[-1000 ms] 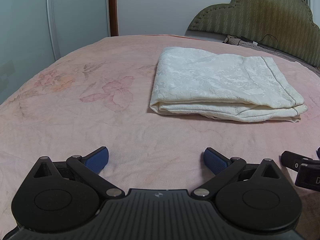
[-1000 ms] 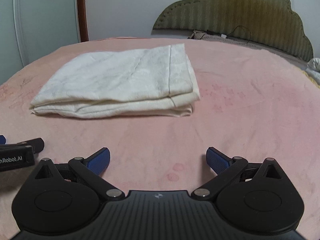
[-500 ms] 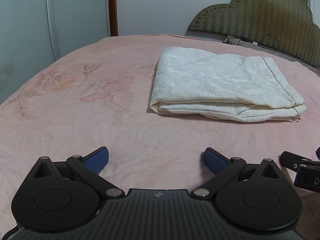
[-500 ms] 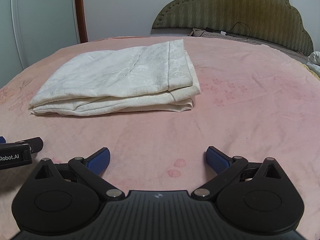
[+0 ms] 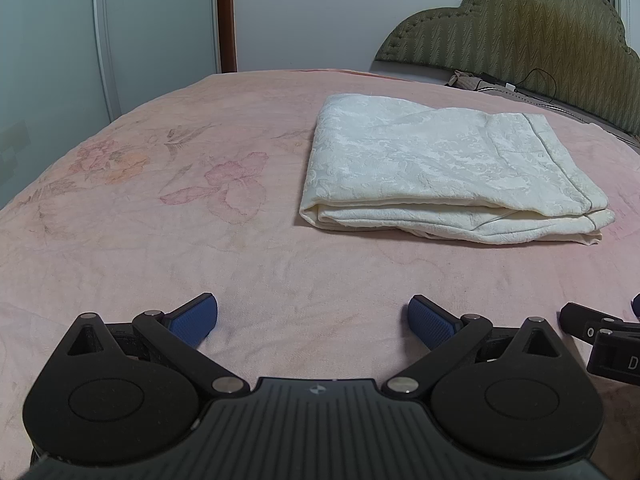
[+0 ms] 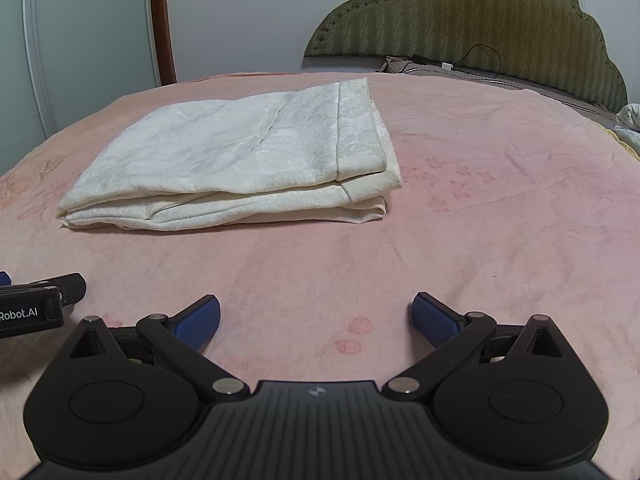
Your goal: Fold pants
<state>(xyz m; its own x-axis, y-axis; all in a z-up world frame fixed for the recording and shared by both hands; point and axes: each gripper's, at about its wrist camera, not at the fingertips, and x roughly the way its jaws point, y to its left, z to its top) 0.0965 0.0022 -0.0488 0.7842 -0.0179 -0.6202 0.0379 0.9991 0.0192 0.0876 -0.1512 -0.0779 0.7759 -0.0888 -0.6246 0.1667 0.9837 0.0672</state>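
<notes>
At the far left stands a pale wardrobe door (image 5: 152,32) with a brown wooden post (image 5: 226,16) beside it, behind the pink bedspread (image 5: 140,216) printed with faded flowers. The left gripper (image 5: 312,318) hovers low over the near part of the bedspread, its blue fingers (image 5: 194,318) spread wide with nothing between them. The pants (image 5: 440,172), cream and folded into a flat rectangular stack, lie on the bedspread ahead of both grippers, a little toward the right in the left view, well apart from the fingertips; nothing lies between. The right gripper (image 6: 316,316) is just beside the left one, its fingers also spread and empty. At the far right rises a green padded headboard (image 6: 480,20), with a dark cable (image 6: 480,60) at its foot.
</notes>
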